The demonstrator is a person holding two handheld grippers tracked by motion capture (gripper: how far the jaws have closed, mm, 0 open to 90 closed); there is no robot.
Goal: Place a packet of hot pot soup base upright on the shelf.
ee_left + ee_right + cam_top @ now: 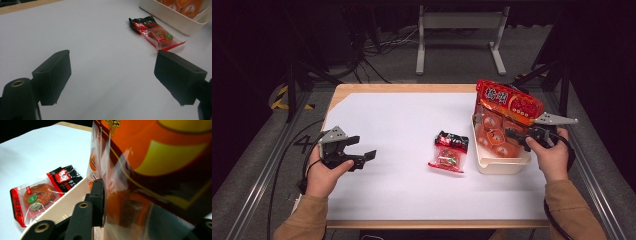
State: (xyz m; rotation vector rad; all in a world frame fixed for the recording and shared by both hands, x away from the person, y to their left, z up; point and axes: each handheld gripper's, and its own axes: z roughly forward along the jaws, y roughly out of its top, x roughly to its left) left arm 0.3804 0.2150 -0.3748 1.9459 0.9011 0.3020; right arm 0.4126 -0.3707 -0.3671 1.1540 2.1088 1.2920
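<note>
At the right edge of the white-covered table (402, 185), a shallow cream plastic tray (502, 165) holds a large orange-red snack bag with a clear lower panel (507, 107). This bag stands upright in the tray, its printed top rising well above the rim, and round orange pieces show through the clear film. The right gripper (518, 134), held in the person's right hand (552, 160), reaches in from the tray's right side and pinches the bag low down; in the right gripper view one black jaw lies flat against the clear film (120, 202), with the bag between the jaws. Just beside the tray, on its left and apart from it, a small flat red-and-black snack packet (449, 152) lies on the table surface; its clear window shows one round brown piece. Well apart from both, at the table's left side, the left gripper (362, 150) rests in the left hand (324, 175), its jaws spread wide with bare table between them.
</note>
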